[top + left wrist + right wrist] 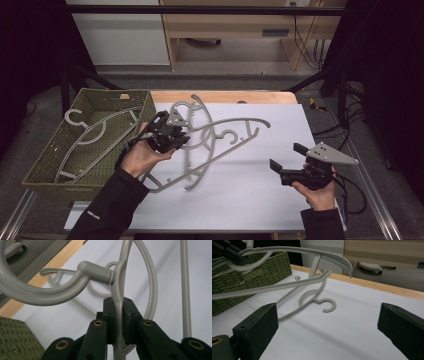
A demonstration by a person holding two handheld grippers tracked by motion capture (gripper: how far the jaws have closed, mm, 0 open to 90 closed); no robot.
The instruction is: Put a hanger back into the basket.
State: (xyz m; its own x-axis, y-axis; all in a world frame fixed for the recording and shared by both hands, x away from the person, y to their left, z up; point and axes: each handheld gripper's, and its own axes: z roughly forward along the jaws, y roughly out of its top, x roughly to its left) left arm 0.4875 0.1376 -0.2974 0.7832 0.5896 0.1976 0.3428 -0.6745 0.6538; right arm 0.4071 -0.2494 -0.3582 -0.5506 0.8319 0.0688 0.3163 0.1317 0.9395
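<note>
Hangers are the work here, and going from the left, a woven green basket (pixel 50 155) sits just beside the left gripper (pixel 172 131), with one grey hanger (pixel 92 131) lying inside it. The left gripper's fingers (pixel 110 315) are pressed together on the thin neck of a second grey hanger (pixel 120 285), pinching it just below its hook, so that the hanger rides lifted and tilted above the white worktop (pixel 250 195). Beyond those fingers a third hanger (pixel 312 298) lies flat on the worktop, its hook curling towards the right gripper (pixel 287 157). That gripper rests well apart from the hangers, its fingers (pixel 259 327) spread wide with nothing between them.
</note>
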